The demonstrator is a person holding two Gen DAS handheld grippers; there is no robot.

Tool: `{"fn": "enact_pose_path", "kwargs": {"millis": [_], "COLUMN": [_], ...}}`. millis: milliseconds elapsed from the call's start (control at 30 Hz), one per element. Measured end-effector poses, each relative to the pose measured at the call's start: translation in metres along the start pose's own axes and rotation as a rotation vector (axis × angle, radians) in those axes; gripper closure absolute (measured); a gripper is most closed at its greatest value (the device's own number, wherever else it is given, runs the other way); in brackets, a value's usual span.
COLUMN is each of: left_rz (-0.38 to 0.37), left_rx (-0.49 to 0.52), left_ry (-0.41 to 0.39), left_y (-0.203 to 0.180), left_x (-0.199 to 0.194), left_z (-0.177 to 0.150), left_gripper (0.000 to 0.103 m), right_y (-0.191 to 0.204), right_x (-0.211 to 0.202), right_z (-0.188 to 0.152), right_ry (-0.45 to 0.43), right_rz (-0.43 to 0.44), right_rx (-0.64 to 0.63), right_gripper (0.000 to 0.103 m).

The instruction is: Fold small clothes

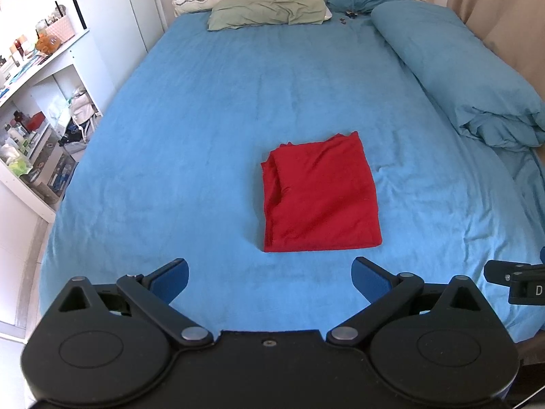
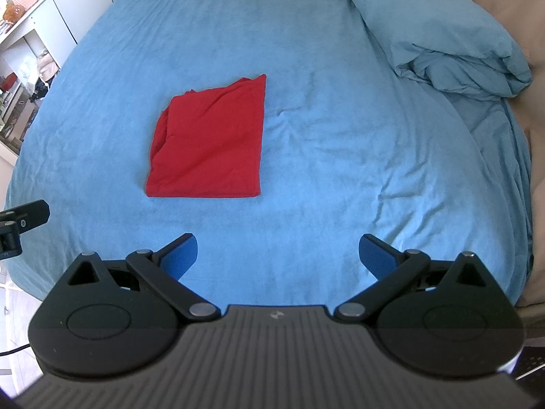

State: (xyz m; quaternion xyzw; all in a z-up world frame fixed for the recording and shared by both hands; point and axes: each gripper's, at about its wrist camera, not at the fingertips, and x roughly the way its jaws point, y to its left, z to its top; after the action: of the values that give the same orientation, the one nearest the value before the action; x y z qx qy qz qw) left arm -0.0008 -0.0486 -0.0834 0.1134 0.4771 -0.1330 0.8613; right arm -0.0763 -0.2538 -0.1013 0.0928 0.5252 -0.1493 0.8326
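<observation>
Two tools hang over the near edge of the bed [image 1: 204, 109], both with their blue pads spread wide apart and nothing between them. From the left wrist view, the left tool [image 1: 269, 277] fills the bottom of the frame, and the red cloth [image 1: 322, 194] lies just above and slightly right of the gap between its fingers, well clear of both pads. The cloth is folded into a compact rectangle, flat on the blue sheet, with layered edges showing along its left side and a slightly uneven top edge. A black part of the right tool pokes in at the right edge of this frame, low down.

From the right wrist view, the right tool [image 2: 278, 255] sits at the bottom centre, and the red cloth lies up and to the left of it, left of centre in the frame, apart from the pads. A bundled blue duvet [image 2: 442, 41] lies along the upper right of the bed. A green pillow [image 1: 269, 12] rests at the top centre of the left wrist view, against a cream headboard cushion. White shelves [image 1: 41, 109] crowded with small items stand at the left edge.
</observation>
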Motion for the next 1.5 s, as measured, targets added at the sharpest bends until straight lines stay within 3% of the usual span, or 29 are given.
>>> {"fn": "enact_pose_path", "kwargs": {"millis": [1500], "left_rz": [-0.045], "left_rx": [-0.012], "left_ry": [-0.017], "left_y": [0.0027], "left_x": [0.0002], "left_z": [-0.0021], "left_gripper": [0.0], "right_y": [0.0007], "right_x": [0.0015], "right_z": [-0.0034], "right_ry": [0.004], "right_rz": [0.002], "right_rx": [0.012], "right_gripper": [0.0]}}
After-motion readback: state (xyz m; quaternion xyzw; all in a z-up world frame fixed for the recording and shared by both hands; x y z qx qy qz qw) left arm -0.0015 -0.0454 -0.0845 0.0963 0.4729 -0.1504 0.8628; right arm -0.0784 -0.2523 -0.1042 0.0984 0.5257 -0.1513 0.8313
